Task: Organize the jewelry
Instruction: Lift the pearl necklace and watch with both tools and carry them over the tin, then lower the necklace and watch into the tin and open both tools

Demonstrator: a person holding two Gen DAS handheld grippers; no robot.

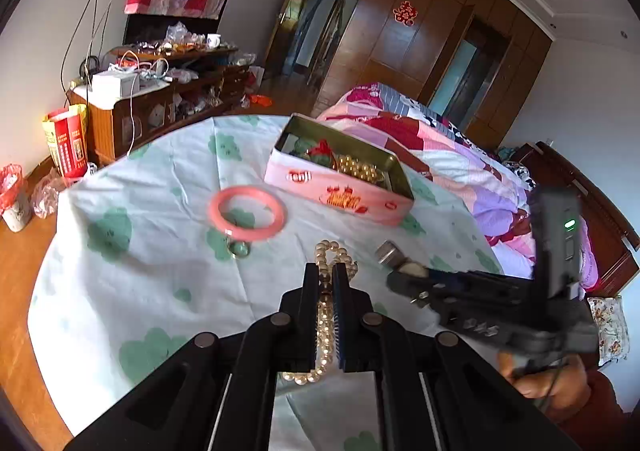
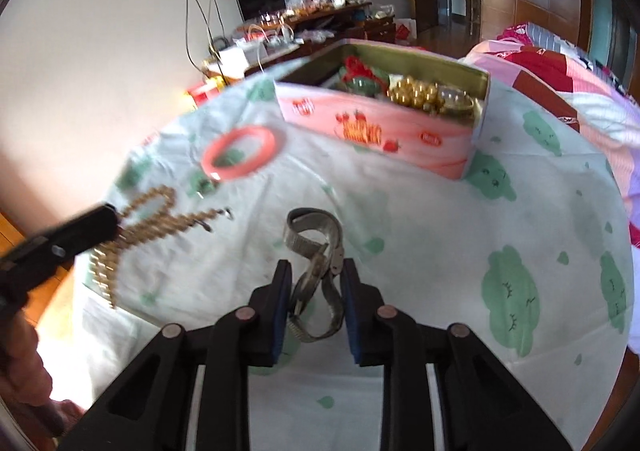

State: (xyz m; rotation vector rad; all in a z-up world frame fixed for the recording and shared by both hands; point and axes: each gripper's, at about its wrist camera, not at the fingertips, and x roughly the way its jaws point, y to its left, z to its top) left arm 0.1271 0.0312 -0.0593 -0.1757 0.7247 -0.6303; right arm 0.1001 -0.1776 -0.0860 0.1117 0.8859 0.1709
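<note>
In the left wrist view my left gripper (image 1: 326,271) is shut on a cream pearl necklace (image 1: 334,251) that trails back between its fingers. Beyond it lie a pink bangle (image 1: 247,213) and a small green ring (image 1: 239,249). An open pink tin (image 1: 340,195) holds gold beads (image 1: 358,167) and a green and red piece. In the right wrist view my right gripper (image 2: 316,271) has a metal mesh watch (image 2: 314,239) between its pads, its clasp against the right pad. The left gripper (image 2: 108,223) and necklace (image 2: 156,219) appear blurred at the left.
A round table under a white cloth with green prints (image 1: 132,271) carries everything. A bed with a patchwork quilt (image 1: 460,159) runs along its right. A cluttered wooden cabinet (image 1: 160,99) stands behind, a bin (image 1: 14,199) on the floor at left. A person's hand (image 1: 560,379) holds the right gripper.
</note>
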